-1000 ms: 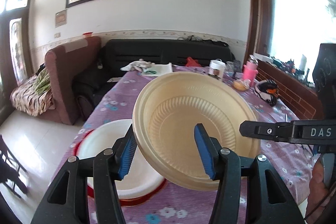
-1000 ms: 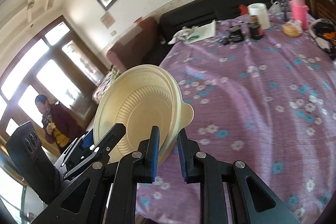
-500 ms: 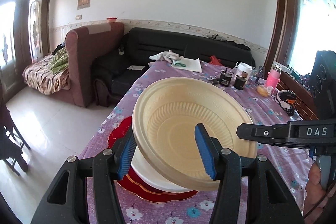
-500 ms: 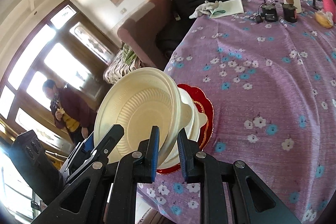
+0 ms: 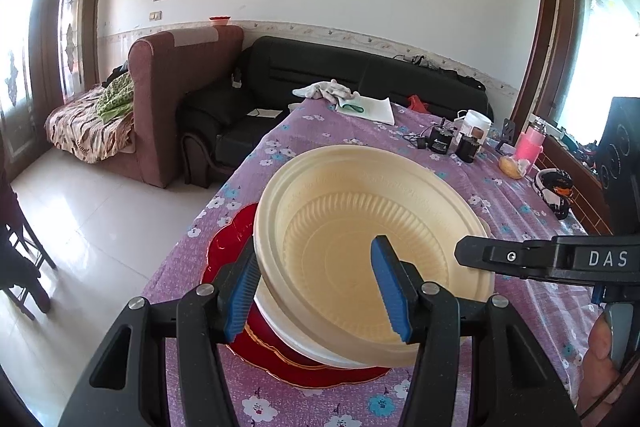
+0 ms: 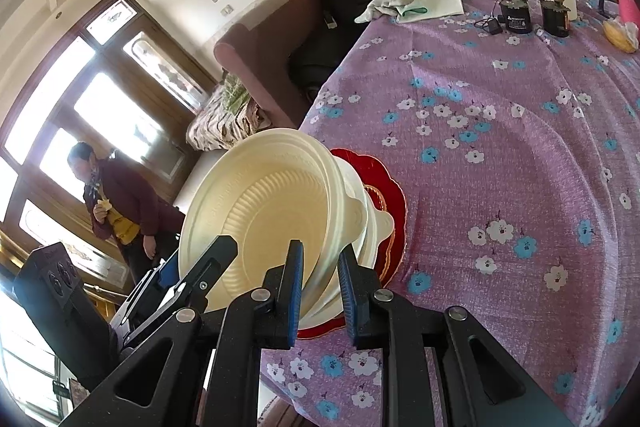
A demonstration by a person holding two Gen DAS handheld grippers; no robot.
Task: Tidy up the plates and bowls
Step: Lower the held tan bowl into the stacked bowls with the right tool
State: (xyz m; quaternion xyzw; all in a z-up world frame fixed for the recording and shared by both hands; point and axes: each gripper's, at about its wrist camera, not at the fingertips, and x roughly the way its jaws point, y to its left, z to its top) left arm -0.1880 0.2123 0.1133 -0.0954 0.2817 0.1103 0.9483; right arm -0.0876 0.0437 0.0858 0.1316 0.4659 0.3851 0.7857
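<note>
Cream bowl [image 5: 372, 251] hung tilted over white bowl [image 6: 374, 223] on red plate [image 5: 232, 243]; left tool [image 5: 316, 291] and right tool [image 6: 319, 283] both clenched its rim. Uneven release risked bowl sliding off stack.

L/R wrist cams close, angled down (shared: bowl [image 5: 372, 259])

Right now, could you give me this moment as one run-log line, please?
bowl: tilted, over stack | left gripper: on its rim | right gripper: on its rim | red plate: under stack
</note>
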